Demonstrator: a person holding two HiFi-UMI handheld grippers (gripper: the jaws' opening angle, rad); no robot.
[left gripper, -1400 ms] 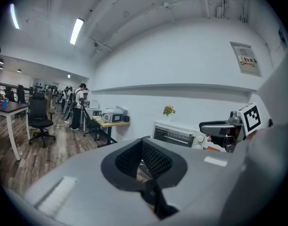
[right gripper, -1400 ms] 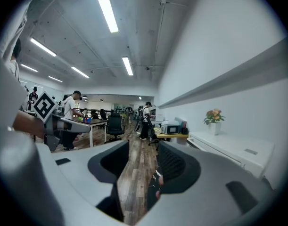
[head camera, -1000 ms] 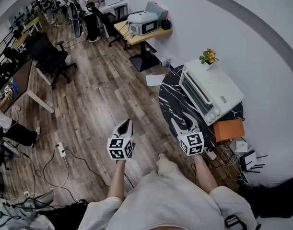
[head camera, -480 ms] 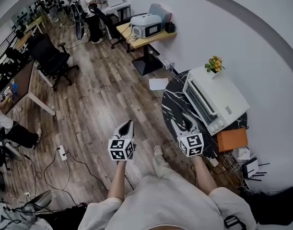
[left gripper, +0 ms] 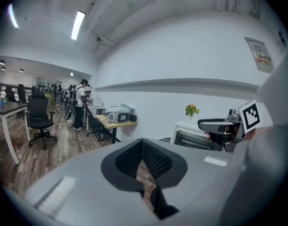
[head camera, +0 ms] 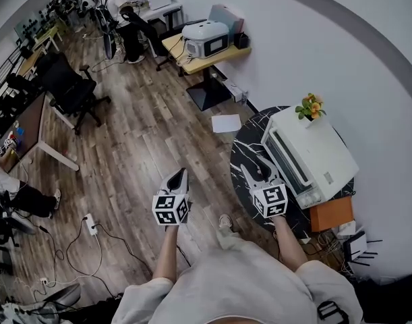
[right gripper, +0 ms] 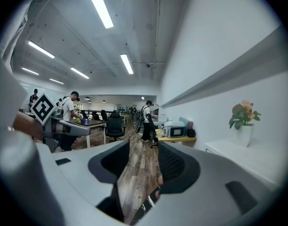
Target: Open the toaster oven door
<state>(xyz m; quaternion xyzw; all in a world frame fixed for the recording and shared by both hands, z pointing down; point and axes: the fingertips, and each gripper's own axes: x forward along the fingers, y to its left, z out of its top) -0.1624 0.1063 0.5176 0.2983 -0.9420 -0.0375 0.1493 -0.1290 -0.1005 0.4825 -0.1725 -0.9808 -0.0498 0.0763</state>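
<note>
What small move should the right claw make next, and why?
Probably swing the right claw rightward toward the toaster oven door: its jaws stand apart and empty, the door looks shut, and the claw points past it.

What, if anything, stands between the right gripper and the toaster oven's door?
Nothing visible does. In the head view the right gripper, jaws apart and empty, hovers over the black table beside the toaster oven door, with only bare tabletop showing between them.
</note>
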